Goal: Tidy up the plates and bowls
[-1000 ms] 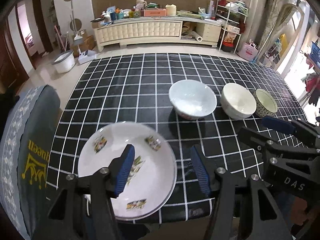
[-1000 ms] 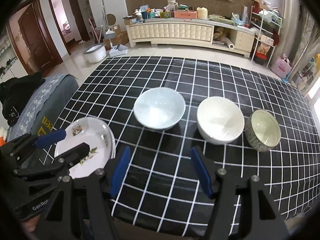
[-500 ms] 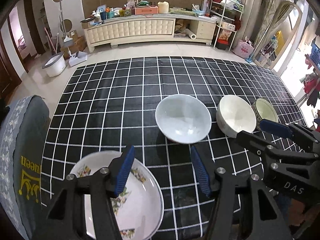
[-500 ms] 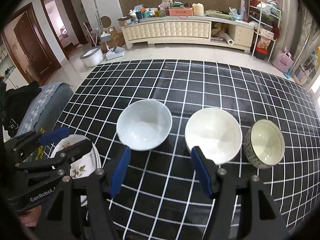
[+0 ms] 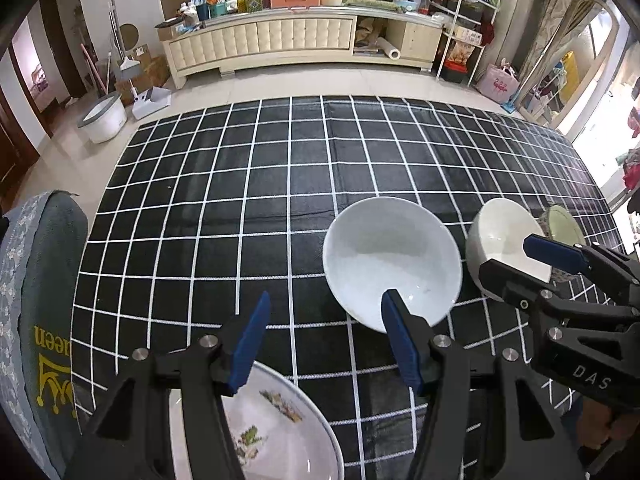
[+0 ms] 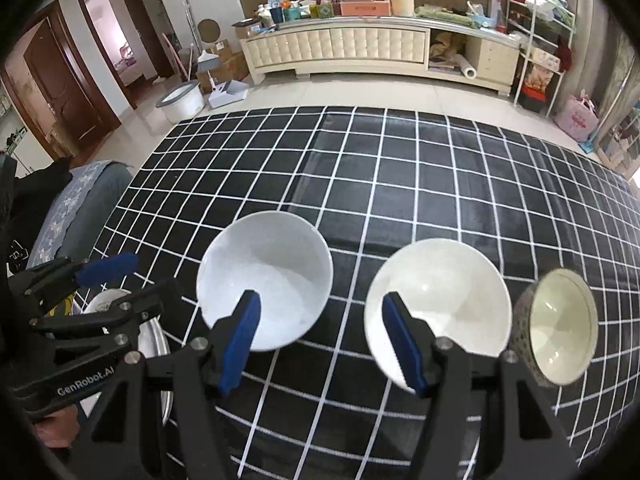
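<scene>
- Black cloth with a white grid covers the table (image 5: 248, 200), and all the crockery sits toward its near edge.
- Our left gripper (image 5: 324, 344) hangs over that cloth with its blue pads apart and only bare grid squares between them; it grips nothing.
- At 7 o'clock in the left wrist view, under the left finger, lies the flowered plate (image 5: 280, 432), partly hidden by the gripper's black frame.
- At 1 o'clock from the left gripper stands the white bowl (image 5: 390, 256), upright; the right pad overlaps its near rim in the picture, though we cannot tell whether they touch.
- Our right gripper (image 6: 322, 340) is also spread open and empty, with cloth showing between its pads.
- In the right wrist view the white bowl sits at 11 o'clock from that gripper and the cream bowl (image 6: 440, 296) at 1 o'clock, each overlapped at its rim by one pad.
- At 3 o'clock from the cream bowl, just beside it, is the small patterned bowl (image 6: 560, 324), pale green inside; whether the two touch we cannot tell.
- Left to right, plate, white bowl, cream bowl and patterned bowl form a rough row.
- A grey cushioned chair (image 5: 44, 300) with yellow lettering stands at 9 o'clock beside the table.
</scene>
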